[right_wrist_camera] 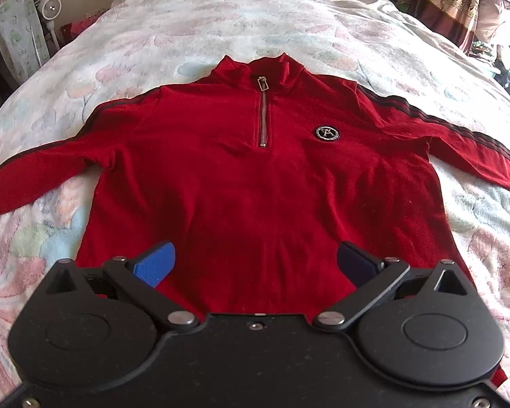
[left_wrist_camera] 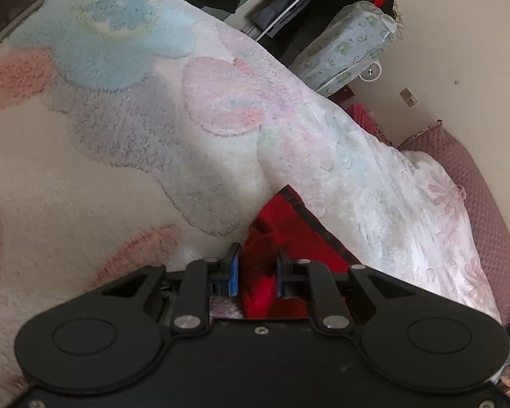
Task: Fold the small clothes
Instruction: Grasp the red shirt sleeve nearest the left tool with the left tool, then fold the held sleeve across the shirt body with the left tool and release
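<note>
Red fleece fills the left wrist view's lower middle: the left gripper (left_wrist_camera: pixel 256 268) is clamped on a bunched cuff of the sweater (left_wrist_camera: pixel 289 234), its blue pads pressing the cloth, over a fluffy pastel blanket (left_wrist_camera: pixel 119 129); a dark phone (left_wrist_camera: pixel 6 10) lies at the top left corner. From the right wrist, the sweater (right_wrist_camera: pixel 255 176) lies flat, front up, sleeves spread on the bed (right_wrist_camera: pixel 221 10); its round chest badge (right_wrist_camera: pixel 327 133) reads "A". The right gripper (right_wrist_camera: pixel 255 261) hangs wide open above the hem, holding nothing.
</note>
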Available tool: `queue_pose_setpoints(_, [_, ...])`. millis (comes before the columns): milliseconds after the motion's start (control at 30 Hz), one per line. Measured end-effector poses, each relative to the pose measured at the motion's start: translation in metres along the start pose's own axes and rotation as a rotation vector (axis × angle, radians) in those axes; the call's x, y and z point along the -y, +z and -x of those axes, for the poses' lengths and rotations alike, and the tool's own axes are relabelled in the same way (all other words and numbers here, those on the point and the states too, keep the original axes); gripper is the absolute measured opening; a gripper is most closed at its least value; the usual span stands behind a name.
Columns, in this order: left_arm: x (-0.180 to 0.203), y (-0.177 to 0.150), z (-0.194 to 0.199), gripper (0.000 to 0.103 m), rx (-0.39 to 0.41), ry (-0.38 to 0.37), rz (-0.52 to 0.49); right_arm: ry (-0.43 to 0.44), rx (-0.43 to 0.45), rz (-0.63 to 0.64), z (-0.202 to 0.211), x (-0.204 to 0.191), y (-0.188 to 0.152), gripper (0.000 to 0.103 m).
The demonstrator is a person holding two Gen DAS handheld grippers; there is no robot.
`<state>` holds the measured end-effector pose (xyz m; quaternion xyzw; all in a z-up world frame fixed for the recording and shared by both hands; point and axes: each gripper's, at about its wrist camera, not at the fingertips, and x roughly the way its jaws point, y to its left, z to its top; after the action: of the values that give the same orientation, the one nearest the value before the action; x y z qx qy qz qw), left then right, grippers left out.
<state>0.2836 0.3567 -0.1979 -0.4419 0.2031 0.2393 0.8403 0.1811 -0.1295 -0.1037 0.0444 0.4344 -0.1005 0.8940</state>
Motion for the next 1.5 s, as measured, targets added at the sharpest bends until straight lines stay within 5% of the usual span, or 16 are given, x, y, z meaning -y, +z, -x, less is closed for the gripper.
queue_pose_setpoints(200, [0.027,0.008,0.022,0.005,0.026,-0.08,-0.013,-0.003,0.006,-0.015,0.004,0.011,-0.003,0.103])
queue_pose_setpoints(400, [0.137,-0.013,0.068,0.005,-0.049,-0.422,-0.133,-0.014,0.013,-0.065,0.004,0.038,-0.008,0.103])
queue_pose_setpoints(500, [0.201,-0.05,0.089,0.005,-0.134,-0.58,-0.201,-0.024,0.013,-0.092,0.003,0.057,-0.012,0.103])
queue_pose_setpoints(633, [0.281,-0.135,0.118,0.005,-0.317,-0.791,-0.286,-0.04,0.028,-0.138,0.008,0.086,-0.018,0.103])
queue_pose_setpoints(733, [0.317,-0.206,0.13,0.011,-0.459,-0.882,-0.35,-0.059,0.038,-0.188,0.012,0.112,-0.022,0.103])
queue_pose_setpoints(800, [0.33,-0.258,0.132,0.075,-0.54,-0.867,-0.45,-0.074,0.037,-0.214,0.014,0.126,-0.025,0.103])
queue_pose_setpoints(900, [0.322,-0.3,0.131,0.072,-0.539,-0.776,-0.624,-0.095,0.041,-0.235,0.015,0.144,-0.027,0.103])
queue_pose_setpoints(1000, [0.293,-0.284,0.114,0.072,-0.52,-0.728,-0.646,-0.085,0.106,-0.237,0.013,0.162,-0.021,0.101])
queue_pose_setpoints(1133, [0.256,-0.24,0.07,0.072,-0.467,-0.518,-0.641,0.053,0.156,-0.297,-0.012,0.186,0.0,0.068])
queue_pose_setpoints(1233, [0.23,-0.214,0.032,0.072,-0.454,-0.389,-0.617,0.135,0.156,-0.366,-0.051,0.195,0.022,0.059])
queue_pose_setpoints(1333, [0.217,-0.206,0.006,0.071,-0.49,-0.336,-0.575,0.171,0.102,-0.423,-0.097,0.193,0.035,0.048])
queue_pose_setpoints(1500, [0.206,-0.214,0.014,0.071,-0.504,-0.335,-0.605,0.169,0.043,-0.469,-0.14,0.176,0.044,0.047])
